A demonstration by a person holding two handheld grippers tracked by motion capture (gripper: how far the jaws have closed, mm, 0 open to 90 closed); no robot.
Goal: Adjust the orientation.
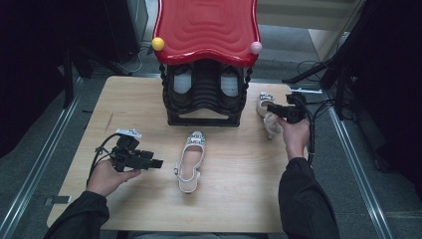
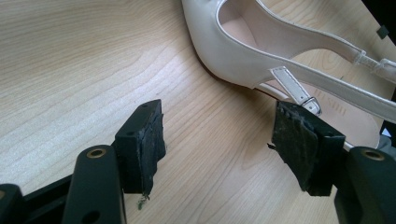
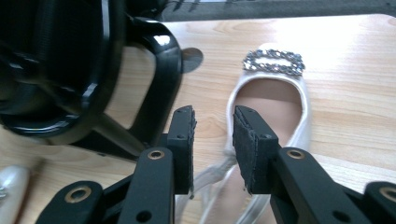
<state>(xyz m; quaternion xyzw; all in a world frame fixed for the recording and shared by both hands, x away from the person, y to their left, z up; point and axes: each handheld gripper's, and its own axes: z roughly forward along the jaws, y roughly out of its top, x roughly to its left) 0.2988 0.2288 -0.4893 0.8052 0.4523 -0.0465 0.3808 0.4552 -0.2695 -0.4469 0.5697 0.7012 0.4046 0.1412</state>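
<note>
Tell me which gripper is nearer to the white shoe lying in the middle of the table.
Left. The left gripper sits just beside the middle shoe, jaws open toward its heel strap. The right gripper is off by the other shoe near the rack.

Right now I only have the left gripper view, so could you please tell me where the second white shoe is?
Observer: The second shoe lies on the table to the right of the black rack, at the right claw.
Operator: Thank you. Is that claw gripping it?
Observer: It seems not. Its jaws stand a little apart, and the heel strap shows through the gap, unpressed.
</note>
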